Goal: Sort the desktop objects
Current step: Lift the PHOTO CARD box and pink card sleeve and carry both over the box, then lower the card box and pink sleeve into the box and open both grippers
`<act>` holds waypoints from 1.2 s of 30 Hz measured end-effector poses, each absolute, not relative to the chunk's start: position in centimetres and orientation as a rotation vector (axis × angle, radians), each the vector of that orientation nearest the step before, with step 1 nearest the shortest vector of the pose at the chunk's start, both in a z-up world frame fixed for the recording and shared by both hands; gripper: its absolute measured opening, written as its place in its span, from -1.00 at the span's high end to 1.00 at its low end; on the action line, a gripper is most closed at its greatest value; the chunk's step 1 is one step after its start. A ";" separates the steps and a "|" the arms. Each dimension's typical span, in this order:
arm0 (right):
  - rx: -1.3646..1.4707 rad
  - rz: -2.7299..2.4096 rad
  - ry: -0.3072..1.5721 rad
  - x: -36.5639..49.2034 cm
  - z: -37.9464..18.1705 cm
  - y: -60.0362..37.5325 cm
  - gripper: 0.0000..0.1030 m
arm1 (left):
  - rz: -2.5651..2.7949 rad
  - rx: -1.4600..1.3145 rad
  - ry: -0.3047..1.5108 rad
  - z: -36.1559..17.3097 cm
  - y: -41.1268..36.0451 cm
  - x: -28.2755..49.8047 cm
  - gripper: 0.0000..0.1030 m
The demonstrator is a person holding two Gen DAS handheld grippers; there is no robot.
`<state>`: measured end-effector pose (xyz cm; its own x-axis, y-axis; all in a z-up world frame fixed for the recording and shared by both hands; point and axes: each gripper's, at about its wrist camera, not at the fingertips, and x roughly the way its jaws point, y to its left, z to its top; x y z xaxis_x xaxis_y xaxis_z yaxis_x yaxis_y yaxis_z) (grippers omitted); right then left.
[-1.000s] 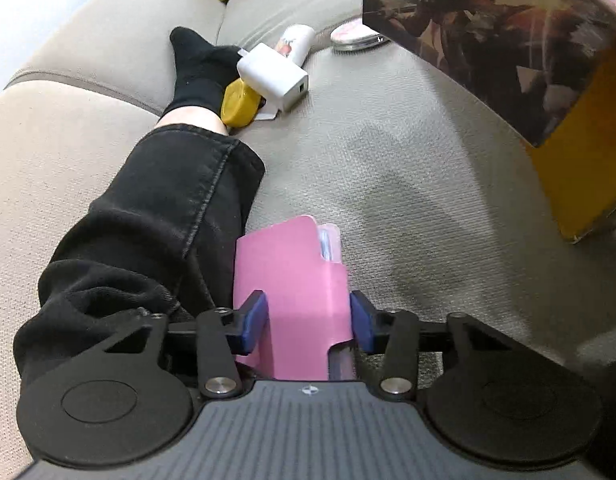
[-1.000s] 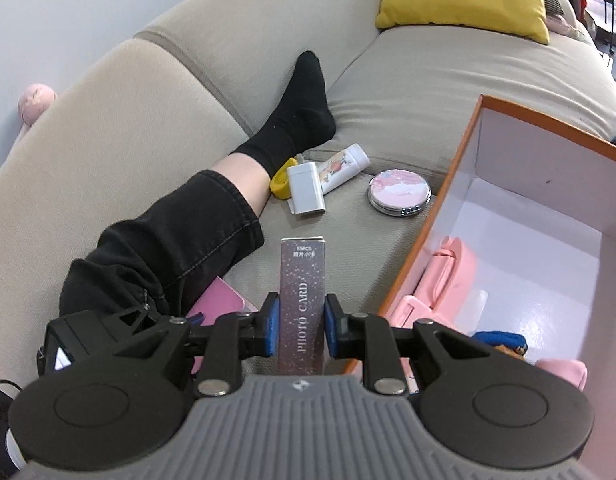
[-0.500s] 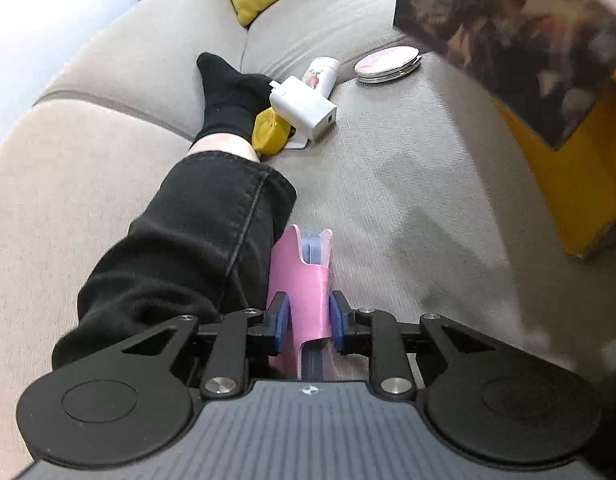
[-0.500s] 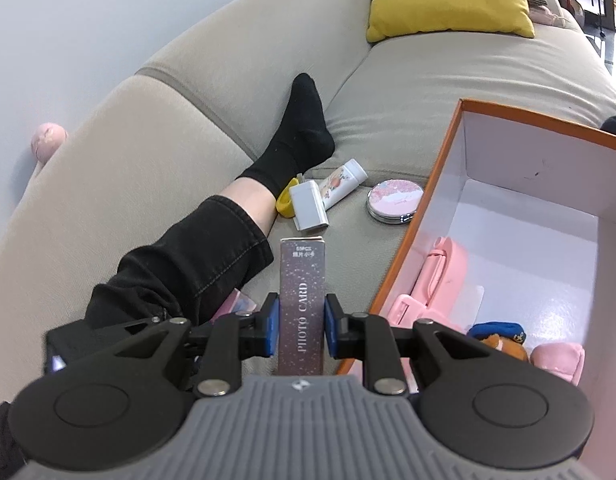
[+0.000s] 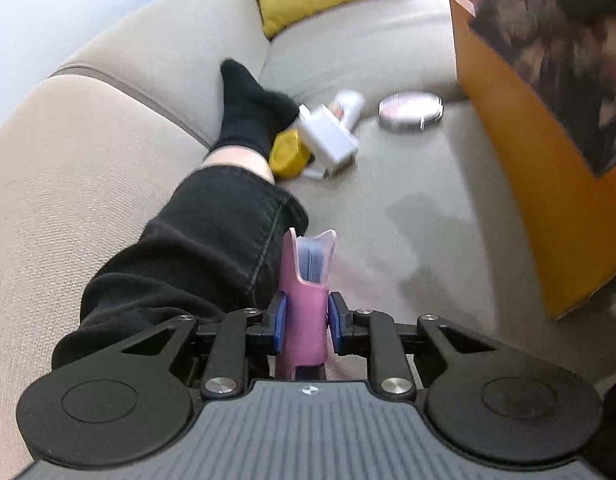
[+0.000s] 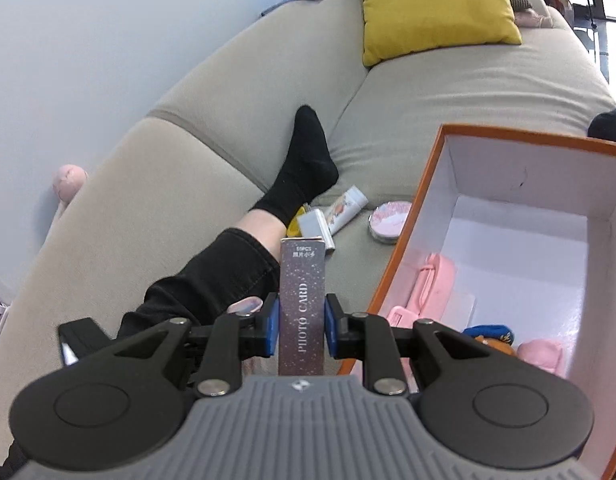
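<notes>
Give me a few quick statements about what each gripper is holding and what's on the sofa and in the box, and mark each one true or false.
1. The left gripper is shut on a pink card holder. True; its jaws have just been closing on it.
2. The right gripper is empty. False; it is shut on a dark box printed PHOTO CARD.
3. The orange box already holds pink items. True.
4. The round compact lies inside the orange box. False; it lies on the sofa beside the box.
5. A yellow cushion sits on the sofa. True.
</notes>
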<state>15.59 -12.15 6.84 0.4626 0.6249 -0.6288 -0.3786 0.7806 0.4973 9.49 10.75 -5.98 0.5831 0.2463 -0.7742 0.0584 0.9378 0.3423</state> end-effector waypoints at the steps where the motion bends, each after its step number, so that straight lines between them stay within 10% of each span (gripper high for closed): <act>1: 0.303 0.623 0.885 15.4 7.2 -12.4 0.53 | 0.098 0.309 0.939 -5.2 11.0 9.3 0.55; 18: 0.268 0.317 0.759 11.2 10.1 -22.3 0.53 | -0.510 -0.086 0.788 6.3 6.0 9.5 0.56; 36: 0.396 0.179 0.942 9.9 6.0 -29.5 0.53 | -0.658 -0.439 1.083 -2.6 -3.5 17.3 0.56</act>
<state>9.87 -29.53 5.97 0.5805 0.3186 -0.7494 0.0222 0.9138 0.4057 17.28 -3.50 -2.62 0.3101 -0.6819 -0.6624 0.2735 0.7313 -0.6248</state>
